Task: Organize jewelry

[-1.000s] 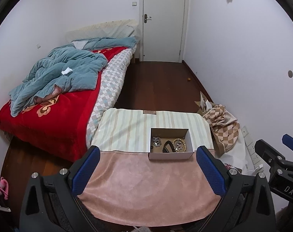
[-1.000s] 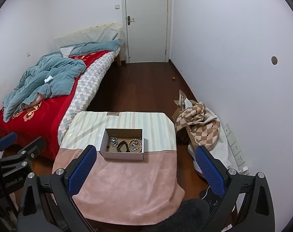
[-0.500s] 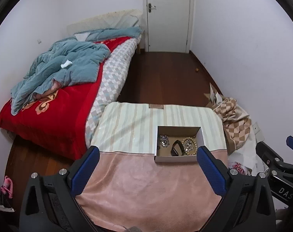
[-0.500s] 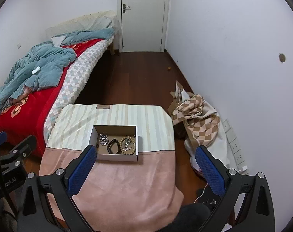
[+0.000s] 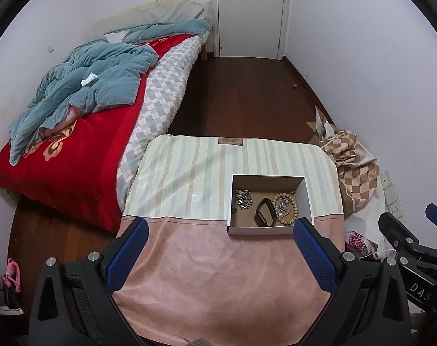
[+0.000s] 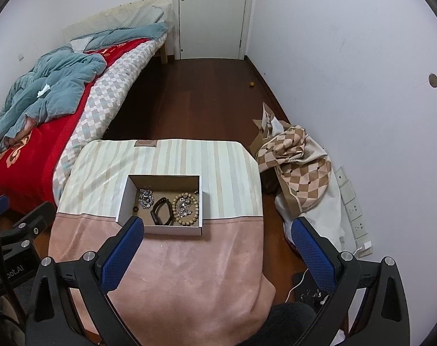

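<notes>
A small open cardboard box (image 5: 307, 199) (image 6: 123, 201) sits on a cloth-covered table where the striped cloth meets the pink cloth. Inside lie a silver chain piece (image 5: 244, 199) (image 6: 146, 197), a black band (image 5: 264, 212) (image 6: 160, 210) and a wooden bead bracelet (image 5: 284, 206) (image 6: 186, 205). My left gripper (image 5: 218, 232) is open and empty, above the pink cloth, short of the box. My right gripper (image 6: 217, 230) is open and empty, its left finger just in front of the box's near left corner.
The table's pink cloth (image 5: 218, 274) (image 6: 189, 274) lies nearest me, the striped cloth (image 5: 189, 173) beyond. A bed (image 5: 74, 132) with a red blanket stands left. A checked fabric pile (image 6: 299, 158) and wall sockets (image 6: 354, 207) are on the right. A wooden floor leads to a door (image 5: 250, 11).
Both grippers have moved forward and tilted down toward the table. The box now looks larger and closer. Jaws stay open and the jewelry has not moved.
</notes>
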### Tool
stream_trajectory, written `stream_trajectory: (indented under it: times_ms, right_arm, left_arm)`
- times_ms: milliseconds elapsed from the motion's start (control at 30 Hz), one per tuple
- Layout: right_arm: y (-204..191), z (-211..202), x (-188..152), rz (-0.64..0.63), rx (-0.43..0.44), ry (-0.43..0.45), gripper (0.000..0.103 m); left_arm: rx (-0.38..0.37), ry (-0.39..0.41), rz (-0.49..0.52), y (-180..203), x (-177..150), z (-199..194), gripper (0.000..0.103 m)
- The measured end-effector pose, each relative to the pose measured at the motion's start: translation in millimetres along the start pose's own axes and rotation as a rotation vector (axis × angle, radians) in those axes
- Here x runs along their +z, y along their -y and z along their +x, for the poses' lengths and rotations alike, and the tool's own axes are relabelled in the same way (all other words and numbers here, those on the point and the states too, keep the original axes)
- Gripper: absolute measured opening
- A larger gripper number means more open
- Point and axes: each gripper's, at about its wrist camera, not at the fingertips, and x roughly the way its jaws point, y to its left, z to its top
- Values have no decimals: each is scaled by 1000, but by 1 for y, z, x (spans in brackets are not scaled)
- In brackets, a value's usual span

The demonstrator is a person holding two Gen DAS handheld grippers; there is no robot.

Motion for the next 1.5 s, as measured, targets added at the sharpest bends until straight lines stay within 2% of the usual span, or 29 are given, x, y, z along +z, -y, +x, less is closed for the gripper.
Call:
stream_trajectory:
  times_ms: [1500]
  right_arm:
    - [2,-12,-7,-2,21,5,103]
  left_arm:
    - [17,37,28,0,-10,-16,103]
